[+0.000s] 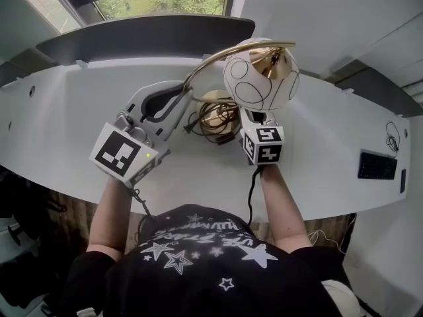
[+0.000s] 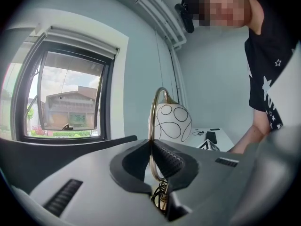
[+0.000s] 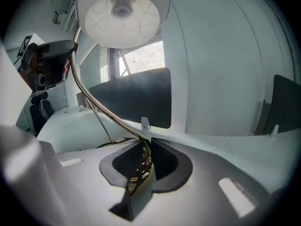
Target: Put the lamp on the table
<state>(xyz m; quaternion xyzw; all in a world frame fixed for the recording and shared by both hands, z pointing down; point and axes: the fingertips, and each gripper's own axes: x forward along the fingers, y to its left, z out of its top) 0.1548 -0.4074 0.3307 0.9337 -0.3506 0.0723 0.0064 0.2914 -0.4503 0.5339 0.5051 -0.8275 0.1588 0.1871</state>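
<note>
Nearly done | lamp (image 1: 261,76) at 12 o'clock from us, mid-table (image 1: 66,111), base (image 1: 218,115) seemingly down | left gripper (image 2: 151,149) and right gripper (image 3: 146,147) both pinching its brass stem (image 2: 150,121) | left: we release.

Under the large dark-framed window (image 1: 158,2) stands a dark grey curved partition panel (image 1: 145,38). Far right of the window lie a flat black rectangular keypad (image 1: 377,165) and a thin black cable (image 1: 392,135).

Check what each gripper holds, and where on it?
Both hold the lamp by its brass stem: left gripper shut on it below the arch, right gripper shut on it lower, by the base.
</note>
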